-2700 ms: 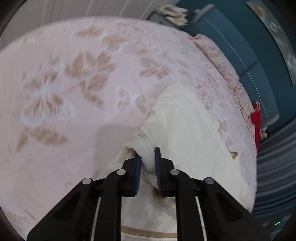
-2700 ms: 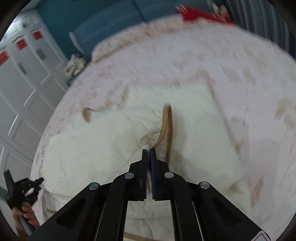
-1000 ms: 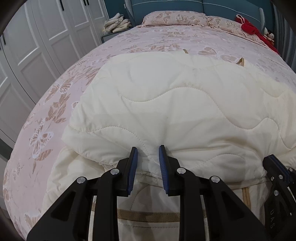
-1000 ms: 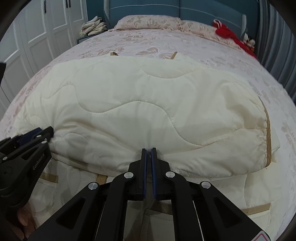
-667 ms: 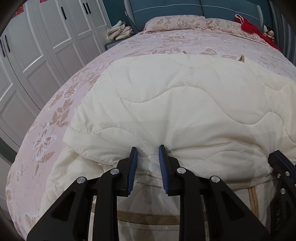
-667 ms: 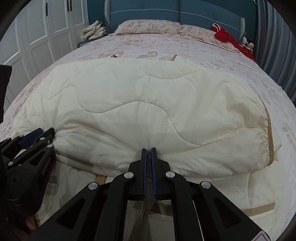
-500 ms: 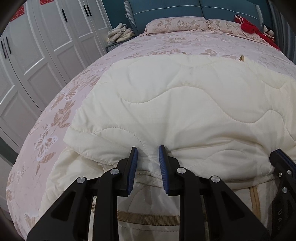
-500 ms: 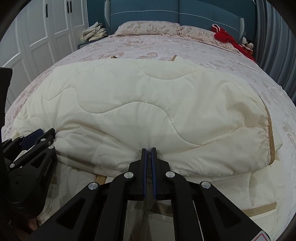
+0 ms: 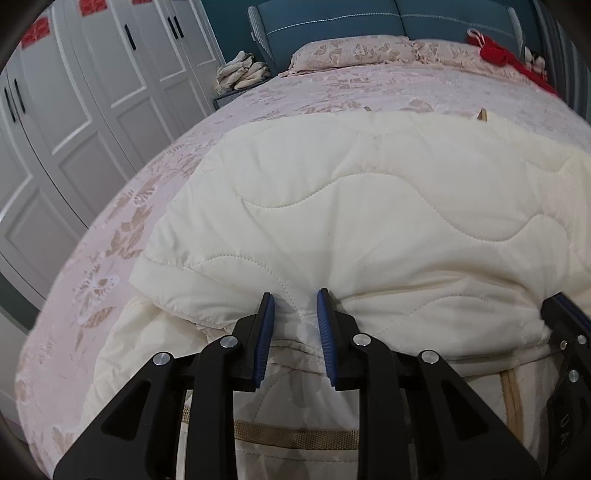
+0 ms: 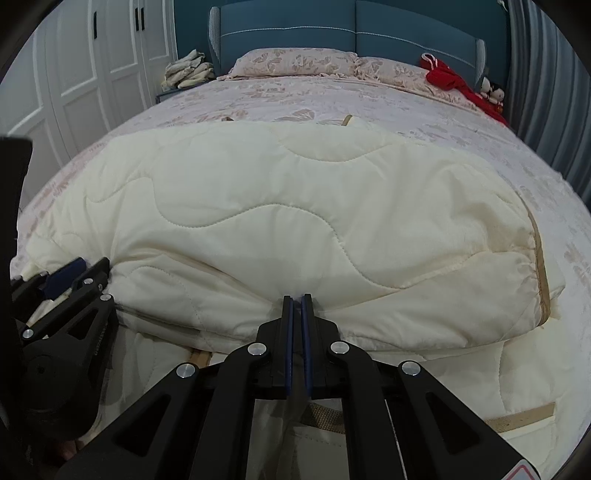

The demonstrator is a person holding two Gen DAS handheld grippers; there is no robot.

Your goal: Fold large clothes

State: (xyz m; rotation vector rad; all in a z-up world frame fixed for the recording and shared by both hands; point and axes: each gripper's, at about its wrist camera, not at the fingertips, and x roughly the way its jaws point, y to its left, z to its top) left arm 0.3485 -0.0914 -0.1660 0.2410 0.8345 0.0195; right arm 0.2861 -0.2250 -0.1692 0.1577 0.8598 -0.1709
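At 6 o'clock, the left gripper (image 9: 295, 314) stood parted around the quilted cream garment (image 9: 369, 206), while the right gripper (image 10: 296, 314) pinched its folded near edge. The garment lay across the bed (image 10: 424, 122) toward 12 o'clock; soft, bulky, probably light, best held at edges. Lower layers were hidden, sleeves indistinguishable

I'm looking across a bed (image 10: 369, 99) with a pink leaf-print cover toward a teal padded headboard (image 10: 354, 33) and two matching pillows (image 10: 291, 61). White panelled wardrobes (image 9: 92, 92) with dark handles line the left side. Folded cloths (image 10: 188, 70) sit on a nightstand by the headboard. A red item (image 10: 448, 81) lies near the grey curtain (image 10: 546, 85) on the right.
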